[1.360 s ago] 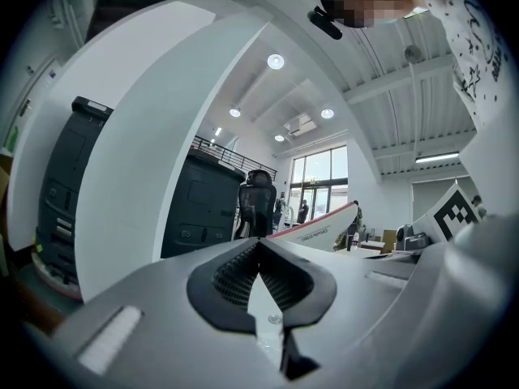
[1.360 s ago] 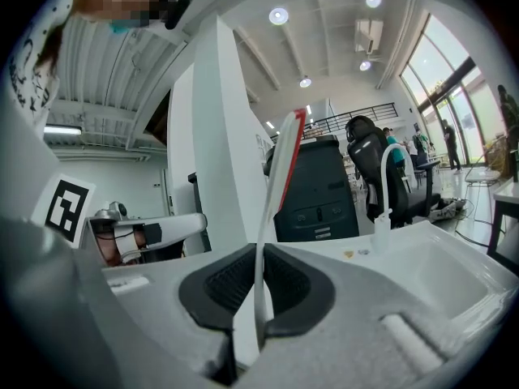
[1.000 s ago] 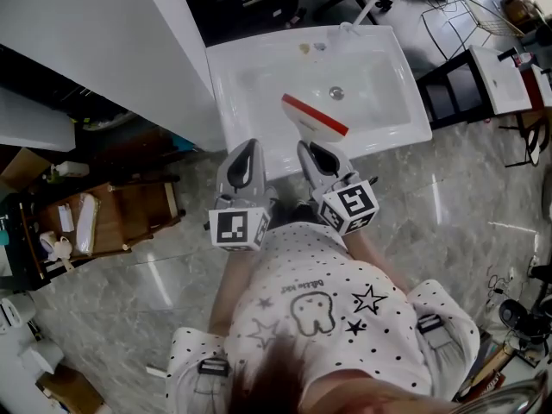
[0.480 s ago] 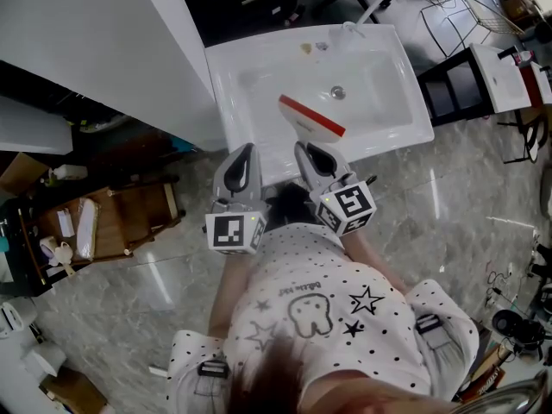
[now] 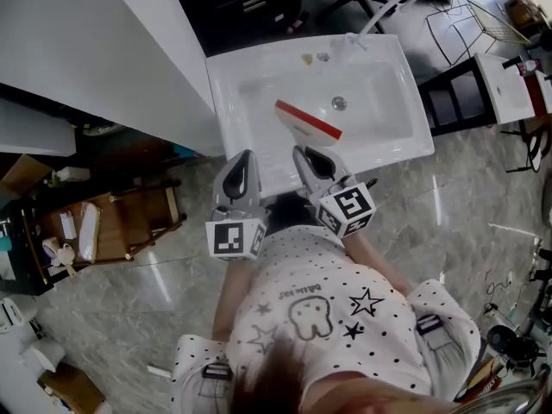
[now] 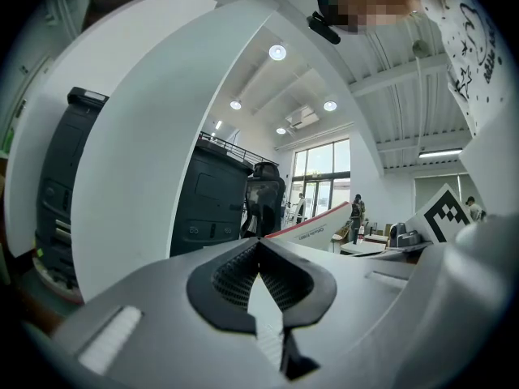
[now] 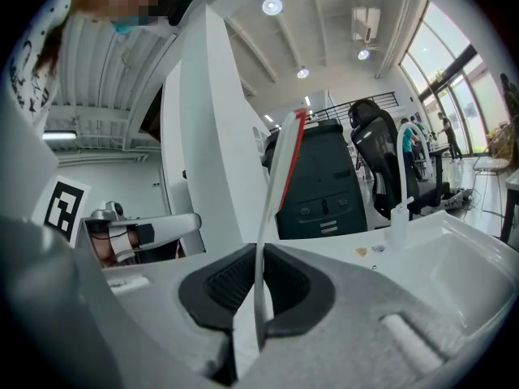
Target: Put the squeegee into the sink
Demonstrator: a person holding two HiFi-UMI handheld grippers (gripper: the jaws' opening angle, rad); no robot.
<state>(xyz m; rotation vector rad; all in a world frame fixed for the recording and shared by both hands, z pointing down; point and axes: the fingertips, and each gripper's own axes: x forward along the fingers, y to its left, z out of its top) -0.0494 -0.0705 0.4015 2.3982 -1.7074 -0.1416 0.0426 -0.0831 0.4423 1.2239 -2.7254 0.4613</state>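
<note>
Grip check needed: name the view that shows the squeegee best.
Head view: the whole squeegee, red strip and all, shows over the sink, held by the right gripper. The right gripper view shows it edge-on between the jaws; the left gripper view catches only one end.

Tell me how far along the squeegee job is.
Done: the squeegee is picked up, clamped in the shut right gripper. In hand: it is held above the sink, near its front edge, not resting in the basin. Left: lower it in and release. The left gripper is shut and empty.
</note>
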